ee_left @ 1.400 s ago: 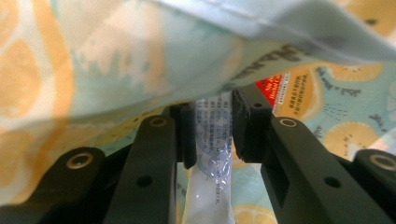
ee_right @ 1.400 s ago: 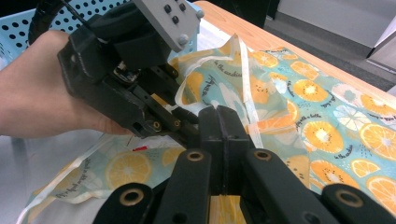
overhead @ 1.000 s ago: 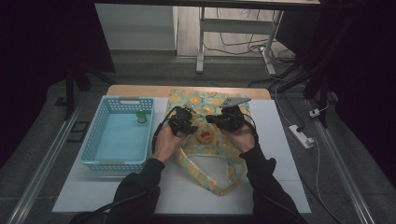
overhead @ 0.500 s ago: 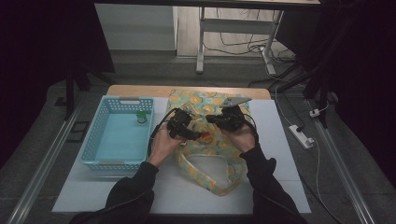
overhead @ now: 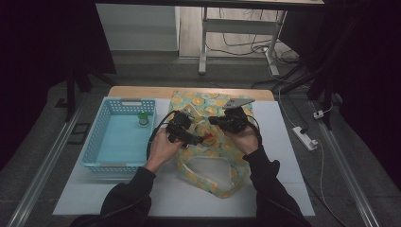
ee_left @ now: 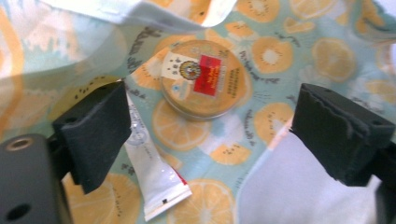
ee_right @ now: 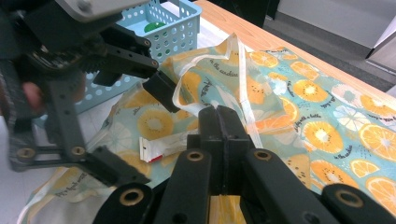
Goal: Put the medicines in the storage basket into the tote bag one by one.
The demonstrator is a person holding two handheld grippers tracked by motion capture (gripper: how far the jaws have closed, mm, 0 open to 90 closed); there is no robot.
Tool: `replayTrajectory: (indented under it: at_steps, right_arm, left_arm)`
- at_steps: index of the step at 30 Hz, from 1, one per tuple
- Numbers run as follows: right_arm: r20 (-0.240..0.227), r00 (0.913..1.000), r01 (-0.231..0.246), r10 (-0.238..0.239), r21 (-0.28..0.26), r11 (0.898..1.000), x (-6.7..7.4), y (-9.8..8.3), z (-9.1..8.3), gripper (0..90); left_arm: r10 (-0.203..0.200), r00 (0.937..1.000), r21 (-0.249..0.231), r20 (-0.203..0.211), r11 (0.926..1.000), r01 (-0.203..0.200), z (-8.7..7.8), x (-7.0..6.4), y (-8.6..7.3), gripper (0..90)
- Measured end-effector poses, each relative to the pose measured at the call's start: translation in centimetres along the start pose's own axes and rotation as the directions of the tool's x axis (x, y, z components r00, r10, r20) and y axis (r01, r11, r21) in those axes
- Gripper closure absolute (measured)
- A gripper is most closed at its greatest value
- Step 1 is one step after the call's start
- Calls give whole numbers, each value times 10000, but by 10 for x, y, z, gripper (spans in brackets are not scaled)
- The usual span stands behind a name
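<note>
Hovers with the left claw (ee_left: 205,135) released over the bag (ee_right: 327,93), jaws just been opening, nothing pinched between the pads. Grips a strip of the bag's edge in the clenched right claw (ee_right: 219,116), holding it raised off the desk (overhead: 293,189). Finds the tin (ee_left: 203,79) flat on the printed cloth just ahead of the left claw, with the tube (ee_left: 152,182) close beside it, near one pad. May well skid off the tin's low, smooth rim if closed too high or off-centre. Could pinch loose cloth along with the tin and drag the whole bag. Could knock the tube aside or trap it against the tin. Would bury both under the flap if the right grip slackens, with the basket (overhead: 94,161) well apart.
</note>
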State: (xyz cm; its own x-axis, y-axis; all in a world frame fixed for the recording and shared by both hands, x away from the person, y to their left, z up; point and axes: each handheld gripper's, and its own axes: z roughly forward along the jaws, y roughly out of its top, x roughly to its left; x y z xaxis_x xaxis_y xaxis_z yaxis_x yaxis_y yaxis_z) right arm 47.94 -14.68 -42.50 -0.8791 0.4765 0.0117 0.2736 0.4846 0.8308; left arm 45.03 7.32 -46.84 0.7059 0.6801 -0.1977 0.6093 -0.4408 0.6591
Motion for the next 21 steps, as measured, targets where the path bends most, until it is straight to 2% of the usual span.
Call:
replayTrajectory:
  at_steps: [9,15,21]
  right_arm:
    - [4,10000,-2,2,5,10000,0,0,0,900]
    - [-7,10000,12,-12,20,10000,0,0,1,900]
    - [-36,10000,10,-10,19,10000,0,0,1,900]
  left_arm:
    - [273,9970,-86,729,9996,-268,-11,-4,-5,22]
    - [605,9938,-240,930,9980,-585,-20,-6,-8,15]
    - [727,9921,-319,1024,9971,-697,-29,-4,-14,14]
